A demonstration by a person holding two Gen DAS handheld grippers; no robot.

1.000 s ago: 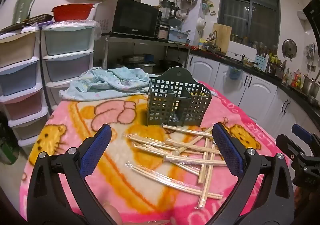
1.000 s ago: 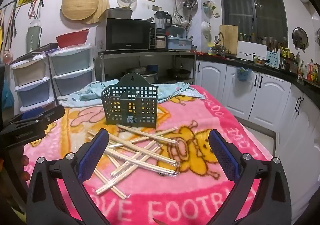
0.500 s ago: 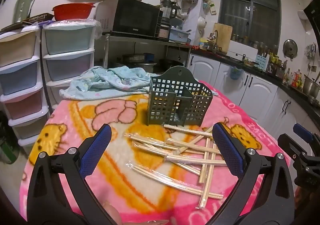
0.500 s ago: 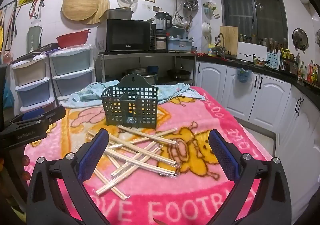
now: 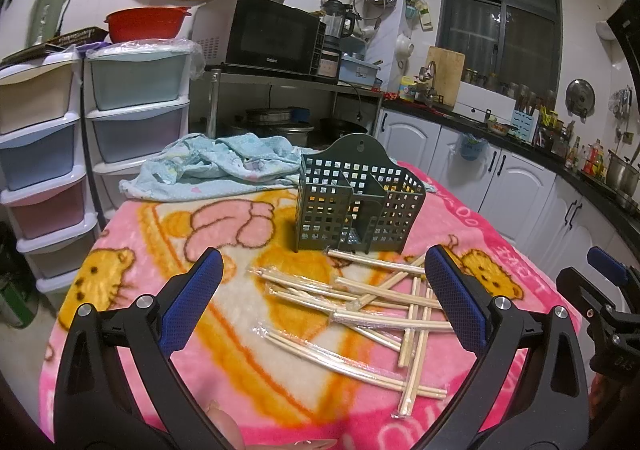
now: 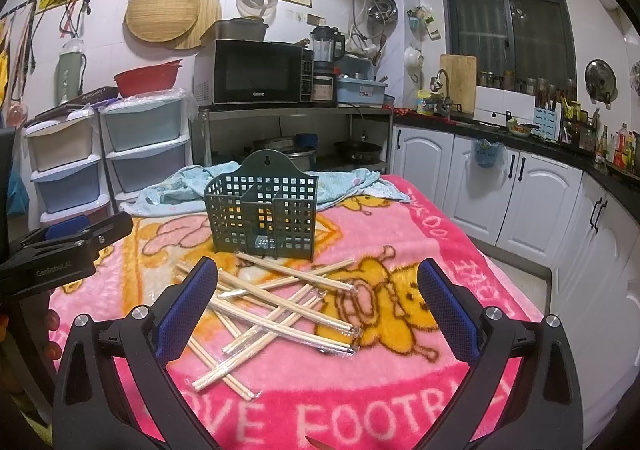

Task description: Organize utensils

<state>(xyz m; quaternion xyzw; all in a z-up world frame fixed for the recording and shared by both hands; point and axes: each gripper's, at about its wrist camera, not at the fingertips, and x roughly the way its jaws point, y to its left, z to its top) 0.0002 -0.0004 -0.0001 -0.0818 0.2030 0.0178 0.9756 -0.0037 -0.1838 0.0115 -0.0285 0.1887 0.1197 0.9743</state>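
Observation:
A dark green slotted utensil holder (image 5: 358,202) (image 6: 262,210) stands upright on the pink cartoon blanket (image 5: 132,274) (image 6: 420,250). In front of it lies a loose pile of several plastic-wrapped wooden chopstick pairs (image 5: 360,306) (image 6: 280,306). My left gripper (image 5: 320,298) hovers open above the near side of the pile, nothing between its blue pads. My right gripper (image 6: 316,302) is also open and empty, over the pile from the other side. Each gripper shows at the edge of the other's view, the right gripper (image 5: 600,306) and the left gripper (image 6: 68,246).
A crumpled light blue cloth (image 5: 216,166) (image 6: 192,182) lies behind the holder. Stacked plastic drawers (image 5: 44,154) stand left of the table, a metal shelf with a microwave (image 5: 264,38) behind it, white cabinets (image 5: 504,186) along the right wall.
Both grippers have barely shifted; the view drifted slightly. The chopsticks and holder have not moved.

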